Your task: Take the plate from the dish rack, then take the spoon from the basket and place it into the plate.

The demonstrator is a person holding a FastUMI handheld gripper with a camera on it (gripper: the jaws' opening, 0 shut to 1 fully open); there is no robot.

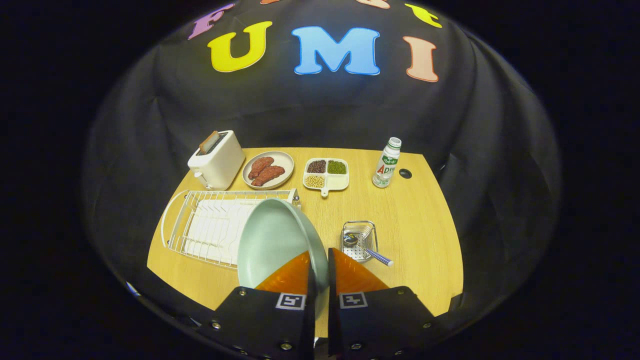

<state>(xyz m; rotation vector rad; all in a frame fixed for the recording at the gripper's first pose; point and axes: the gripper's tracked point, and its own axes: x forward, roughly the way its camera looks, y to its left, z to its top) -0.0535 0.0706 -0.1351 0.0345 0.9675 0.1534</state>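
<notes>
Gripping the rim of the pale green plate, the gripper has both fingers clenched on it, one on the inner face and one on the outer; the plate stands tilted on edge above the wooden table, in front of the right end of the white wire dish rack, whose slots look bare; just ahead of the fingers and to the right sits a small metal basket with a spoon lying in it, its bowl inside and its blue handle poking out over the near corner; beyond, a white toaster holds a slice of bread; beside it a round dish carries two reddish-brown pieces of food; a divided tray holds dark, green and pale grains in three compartments, the fourth looking empty; a capped bottle stands well apart to the right.
</notes>
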